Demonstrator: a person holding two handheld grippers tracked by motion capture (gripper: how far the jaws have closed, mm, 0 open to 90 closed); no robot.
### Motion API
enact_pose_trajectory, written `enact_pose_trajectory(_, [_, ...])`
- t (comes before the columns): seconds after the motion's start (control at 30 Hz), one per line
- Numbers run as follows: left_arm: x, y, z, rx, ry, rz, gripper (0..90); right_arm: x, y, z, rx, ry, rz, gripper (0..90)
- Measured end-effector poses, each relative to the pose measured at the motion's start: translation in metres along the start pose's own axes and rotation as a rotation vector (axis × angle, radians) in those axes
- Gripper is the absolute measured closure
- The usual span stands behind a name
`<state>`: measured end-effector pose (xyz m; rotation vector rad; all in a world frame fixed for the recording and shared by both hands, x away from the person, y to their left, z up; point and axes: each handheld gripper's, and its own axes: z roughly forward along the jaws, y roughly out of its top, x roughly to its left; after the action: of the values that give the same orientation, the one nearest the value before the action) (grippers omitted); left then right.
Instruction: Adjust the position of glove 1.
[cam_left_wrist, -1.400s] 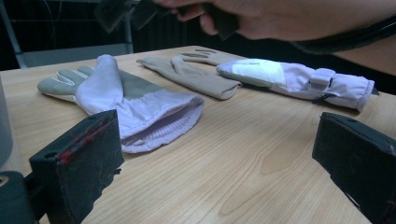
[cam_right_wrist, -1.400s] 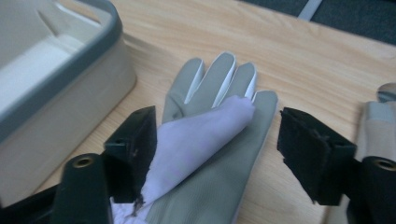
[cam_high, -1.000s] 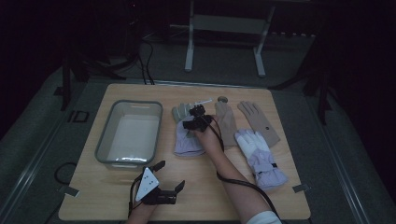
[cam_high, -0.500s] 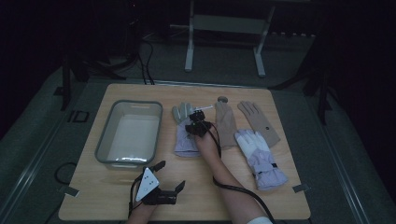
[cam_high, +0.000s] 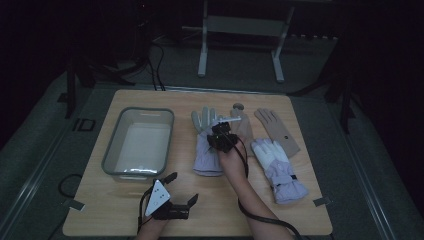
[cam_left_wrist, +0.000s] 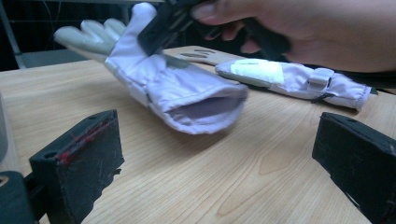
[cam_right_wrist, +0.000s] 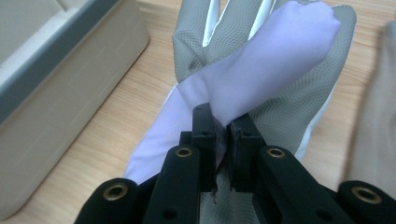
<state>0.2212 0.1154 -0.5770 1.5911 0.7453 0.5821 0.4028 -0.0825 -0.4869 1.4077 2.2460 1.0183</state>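
While the left hand-held gripper rests wide open on the surface, the right hand-held gripper pinches the lavender glove.

1. The high view looks forward and down on the whole wooden table from the person's side, forearms entering at the bottom edge.
2. The left gripper view sits low, just above the tabletop, facing the lilac glove at frame centre.
3. The right gripper view looks down, very close (fabric weave shows), on that same lilac glove.
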Motion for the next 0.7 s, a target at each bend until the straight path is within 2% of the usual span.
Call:
enact_pose_trajectory(0.1, [0.0,0.0,0.0,0.0,0.002,-0.001,1.9,0.002,-0.006,-0.007,0.0,0.005,0.011,83.3])
enact_pose_trajectory(0.17, [0.0,0.0,0.0,-0.002,0.002,0.002,1.9,0.005,-0.018,-0.01,0.008,-0.006,0.006,83.3])
enact_pose_trajectory(0.33, [0.0,0.0,0.0,0.001,0.001,0.003,1.9,0.005,-0.027,-0.006,0.033,-0.01,0.009,83.2])
enact_pose_trajectory(0.53, [0.0,0.0,0.0,0.001,0.0,0.0,1.9,-0.002,-0.041,0.017,0.1,-0.021,0.018,81.2])
enact_pose_trajectory(0.6, [0.0,0.0,0.0,0.001,0.001,-0.002,1.9,-0.005,-0.043,0.02,0.103,-0.008,0.032,80.0])
enact_pose_trajectory(0.7, [0.0,0.0,0.0,0.001,0.001,-0.001,1.9,-0.006,-0.045,0.022,0.103,-0.005,0.026,77.2])
